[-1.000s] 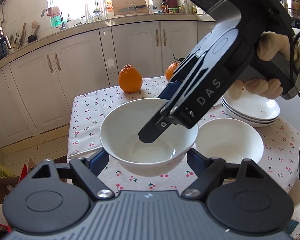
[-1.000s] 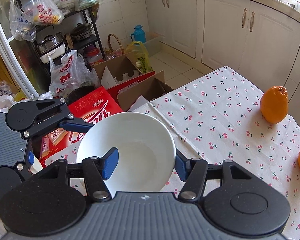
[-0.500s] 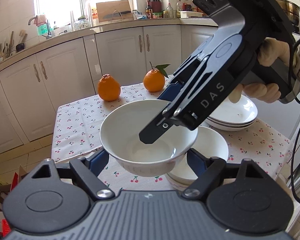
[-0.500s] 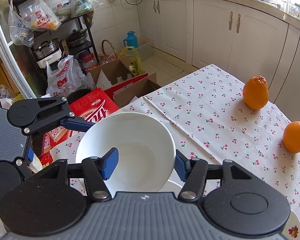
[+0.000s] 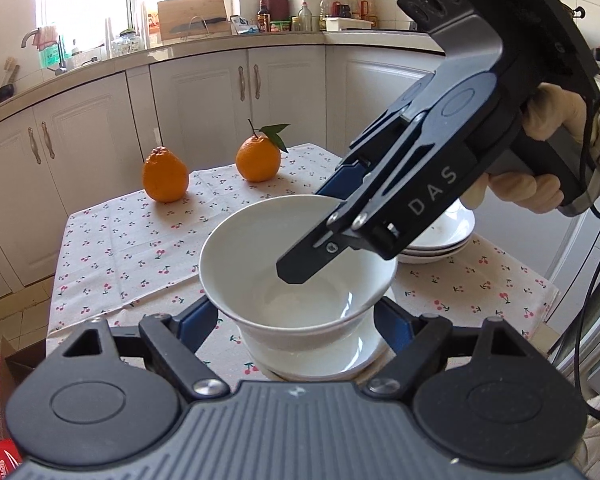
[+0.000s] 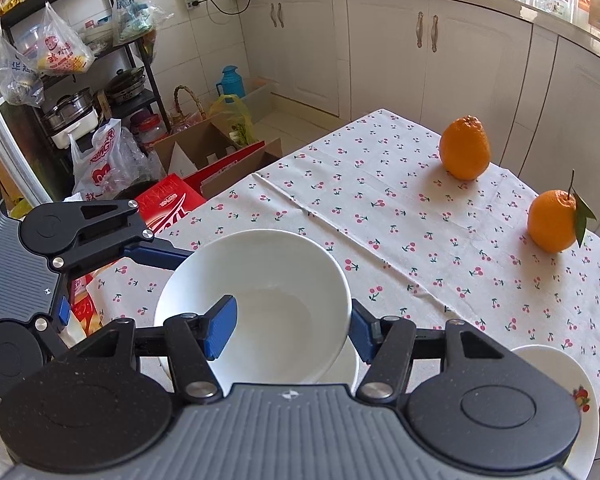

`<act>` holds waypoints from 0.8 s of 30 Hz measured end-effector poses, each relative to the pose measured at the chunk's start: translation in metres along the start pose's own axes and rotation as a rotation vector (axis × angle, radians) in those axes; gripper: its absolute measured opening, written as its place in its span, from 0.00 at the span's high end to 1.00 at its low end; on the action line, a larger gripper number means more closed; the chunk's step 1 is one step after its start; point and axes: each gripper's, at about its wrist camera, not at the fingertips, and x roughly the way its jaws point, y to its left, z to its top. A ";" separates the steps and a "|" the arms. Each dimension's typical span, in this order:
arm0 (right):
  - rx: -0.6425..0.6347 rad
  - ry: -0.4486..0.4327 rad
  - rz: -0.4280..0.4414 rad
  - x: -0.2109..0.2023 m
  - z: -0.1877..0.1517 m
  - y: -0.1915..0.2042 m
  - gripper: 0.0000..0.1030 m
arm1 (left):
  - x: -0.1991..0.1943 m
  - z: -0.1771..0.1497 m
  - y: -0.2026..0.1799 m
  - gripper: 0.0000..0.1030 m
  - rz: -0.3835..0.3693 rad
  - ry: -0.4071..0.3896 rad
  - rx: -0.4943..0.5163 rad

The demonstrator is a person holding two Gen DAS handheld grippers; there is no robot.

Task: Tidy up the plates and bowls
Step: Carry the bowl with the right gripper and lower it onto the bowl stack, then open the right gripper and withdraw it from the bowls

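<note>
A white bowl (image 5: 260, 248) (image 6: 268, 264) hangs in the air, held from two sides. My left gripper (image 5: 296, 320) is shut across its lower body, a blue pad on each side. My right gripper (image 6: 290, 330) is shut on the bowl's wall, one pad inside and one outside the rim. In the left wrist view it comes in from the upper right, gripped by a gloved hand (image 5: 540, 188). A second white bowl (image 5: 324, 372) (image 6: 352, 364) sits on the table directly beneath. Whether the two bowls touch I cannot tell. A stack of white plates (image 5: 444, 240) stands behind on the right.
Two oranges (image 5: 165, 176) (image 5: 258, 160) sit at the far side of the cherry-print tablecloth (image 5: 120, 248). White cabinets (image 5: 204, 100) run behind the table. Cardboard boxes (image 6: 204, 152) and bags lie on the floor past the table's left edge. A fruit-print plate (image 6: 560, 380) lies at the near right.
Both grippers carried the held bowl sideways across the table. The second bowl, earlier off to its right, now lies beneath it. Neither grip changed.
</note>
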 end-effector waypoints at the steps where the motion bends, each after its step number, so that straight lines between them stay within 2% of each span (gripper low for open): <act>1: 0.006 0.002 -0.001 0.000 -0.002 -0.001 0.37 | 0.002 -0.001 -0.001 0.18 -0.005 0.004 -0.002; 14: 0.044 0.030 0.007 0.014 -0.018 -0.009 0.37 | 0.012 -0.008 -0.003 0.18 -0.031 0.045 -0.017; 24: 0.033 0.034 -0.003 0.017 -0.021 -0.006 0.35 | 0.014 -0.008 0.000 0.17 -0.044 0.046 -0.024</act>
